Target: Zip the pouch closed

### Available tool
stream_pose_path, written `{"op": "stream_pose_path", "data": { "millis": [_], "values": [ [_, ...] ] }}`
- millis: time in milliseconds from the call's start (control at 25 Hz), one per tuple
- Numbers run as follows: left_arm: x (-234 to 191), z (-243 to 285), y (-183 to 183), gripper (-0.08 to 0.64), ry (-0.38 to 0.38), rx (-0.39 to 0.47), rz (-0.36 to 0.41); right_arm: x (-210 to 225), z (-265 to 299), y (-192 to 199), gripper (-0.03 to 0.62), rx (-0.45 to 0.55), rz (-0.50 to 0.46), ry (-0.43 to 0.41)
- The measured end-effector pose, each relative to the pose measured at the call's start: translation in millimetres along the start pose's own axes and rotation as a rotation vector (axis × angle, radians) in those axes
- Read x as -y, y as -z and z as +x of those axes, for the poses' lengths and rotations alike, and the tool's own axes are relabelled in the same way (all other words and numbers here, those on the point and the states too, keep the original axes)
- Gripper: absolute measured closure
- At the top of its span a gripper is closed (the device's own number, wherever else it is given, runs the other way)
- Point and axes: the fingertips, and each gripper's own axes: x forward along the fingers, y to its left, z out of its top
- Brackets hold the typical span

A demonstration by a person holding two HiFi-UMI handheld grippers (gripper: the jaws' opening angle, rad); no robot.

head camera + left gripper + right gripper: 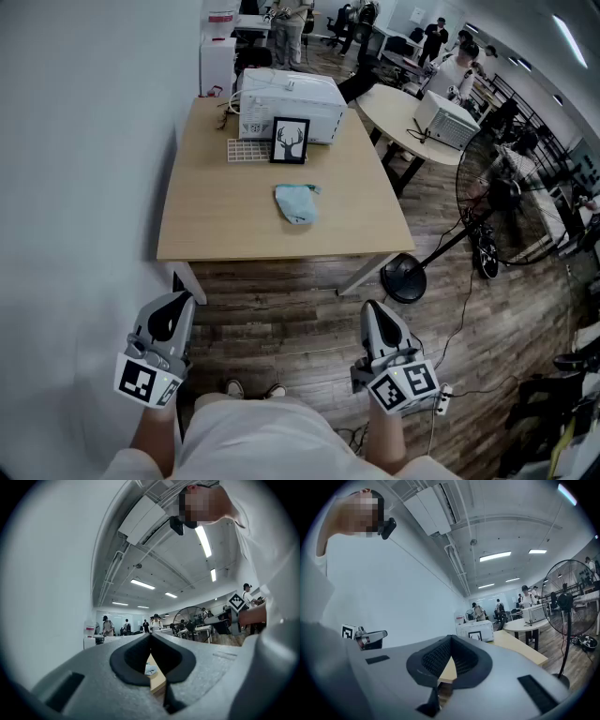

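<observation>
Wall [84, 187]: a plain white surface is seen along the left side, with the table set against it.
Floor [281, 309]: dark wood planks are seen under and in front of the table.
Table [216, 230]: a light wooden top on white legs is seen ahead of the person.
Standing fan [487, 192]: a black fan is placed right of the table, its round base [405, 279] beside the near right table leg.
White appliance [291, 101]: a boxy white unit is set at the far edge of the table.
Left gripper [178, 300]: it is held low in front of the person, over the floor and short of the table; its jaws are seen pressed together with nothing between them.
Right gripper [373, 309]: it is held at about the same height on the other side, also over the floor; its jaws are closed tip to tip, and nothing is clamped.
Framed picture [290, 141]: a black frame with an antlered head is propped upright in front of the appliance.
Grid rack [248, 150]: a small white grid is laid just left of the frame.
Pouch [297, 202]: a light blue pouch is laid on the table, nearer than the frame and well apart from both grippers; its zip cannot be made out.
</observation>
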Motion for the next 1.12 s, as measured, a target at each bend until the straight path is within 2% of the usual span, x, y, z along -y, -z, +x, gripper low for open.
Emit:
{"op": "stream_pose_path", "data": {
  "millis": [480,600,760,800,840,1000,1120],
  "values": [
    [2,1,0,0.546,0.007,0.006,-0.009,0,-11,6,0.592,-0.008,0.001,0.018],
    [5,3,0,0.546,0.013,0.011,-0.012,2,-14,8,0.592,-0.001,0.030,0.002],
    [2,-1,-3,0.543,-0.022,0.059,-0.025,7,-19,7,0.591,0.012,0.064,-0.013],
    [1,-3,-5,0.500,-0.033,0.072,-0.030,8,-20,7,0.575,0.012,0.065,-0.019],
    [-1,-4,-6,0.451,-0.041,0.080,-0.036,9,-21,6,0.479,0.012,0.071,-0.028],
    [1,-2,-7,0.357,-0.048,0.100,-0.069,22,-28,2,0.406,0.016,0.079,-0.032],
    [6,4,-8,0.258,-0.044,0.130,-0.094,35,-34,-1,0.352,0.026,0.080,-0.026]
  ]
}}
